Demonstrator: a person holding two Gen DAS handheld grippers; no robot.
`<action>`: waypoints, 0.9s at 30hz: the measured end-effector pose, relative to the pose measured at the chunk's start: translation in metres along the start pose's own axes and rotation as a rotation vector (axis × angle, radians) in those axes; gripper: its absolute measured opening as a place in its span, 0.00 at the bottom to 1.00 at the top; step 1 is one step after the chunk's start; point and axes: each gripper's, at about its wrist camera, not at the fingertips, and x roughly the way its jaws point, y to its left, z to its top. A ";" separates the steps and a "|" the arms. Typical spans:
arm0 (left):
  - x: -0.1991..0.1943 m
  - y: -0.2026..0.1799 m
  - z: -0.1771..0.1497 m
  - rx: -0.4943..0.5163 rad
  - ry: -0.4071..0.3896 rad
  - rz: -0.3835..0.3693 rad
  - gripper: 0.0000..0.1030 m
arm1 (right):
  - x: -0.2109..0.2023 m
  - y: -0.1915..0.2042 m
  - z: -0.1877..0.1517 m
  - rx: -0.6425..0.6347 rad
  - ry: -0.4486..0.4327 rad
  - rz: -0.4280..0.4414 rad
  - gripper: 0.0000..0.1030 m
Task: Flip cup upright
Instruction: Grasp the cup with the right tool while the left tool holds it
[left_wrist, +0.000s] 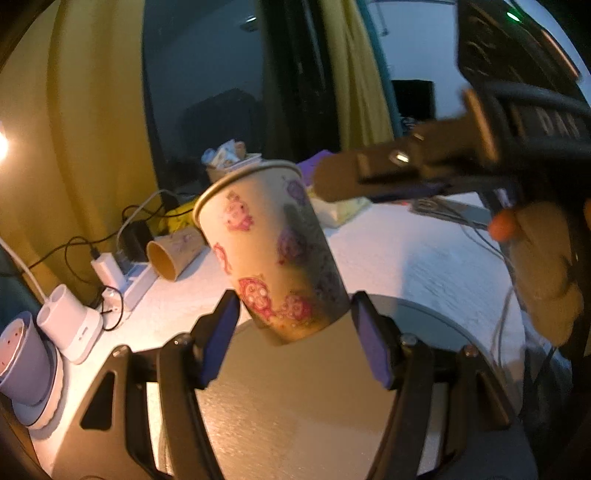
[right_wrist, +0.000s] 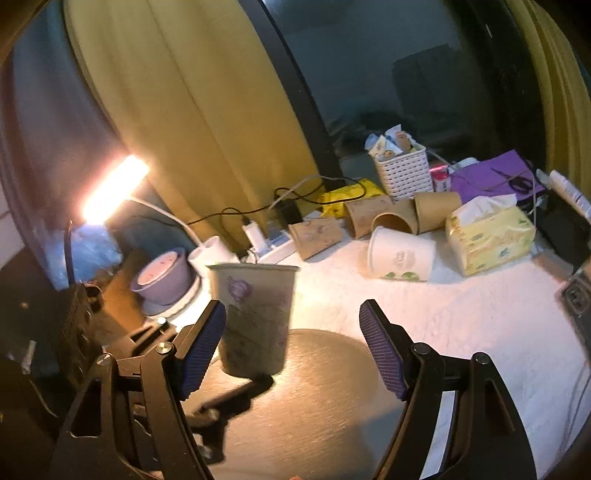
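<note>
A paper cup with pink and purple prints (left_wrist: 273, 251) stands mouth up, tilted a little, on a round dark coaster (left_wrist: 295, 387). My left gripper (left_wrist: 295, 339) sits around the cup's base, jaws apart, not clearly pressing it. In the right wrist view the same cup (right_wrist: 255, 317) stands just beyond the left finger of my right gripper (right_wrist: 295, 350), which is open and empty. The right gripper also shows in the left wrist view (left_wrist: 332, 181), just above and right of the cup's rim.
Several paper cups lie on their sides at the back (right_wrist: 400, 254) (right_wrist: 317, 236). A tissue box (right_wrist: 487, 236), white basket (right_wrist: 402, 173), power strip with cables (right_wrist: 269, 240), purple bowl (right_wrist: 162, 280) and lit lamp (right_wrist: 114, 188) crowd the white table (right_wrist: 480, 332).
</note>
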 end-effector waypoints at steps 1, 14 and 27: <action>-0.001 -0.002 -0.001 0.010 -0.004 -0.005 0.62 | 0.001 0.001 -0.001 0.004 0.006 0.002 0.75; -0.010 -0.025 -0.019 0.102 -0.105 -0.040 0.62 | 0.030 0.003 -0.006 0.056 0.076 0.109 0.76; -0.014 -0.030 -0.022 0.126 -0.094 -0.016 0.62 | 0.029 0.001 -0.007 0.047 0.085 0.154 0.70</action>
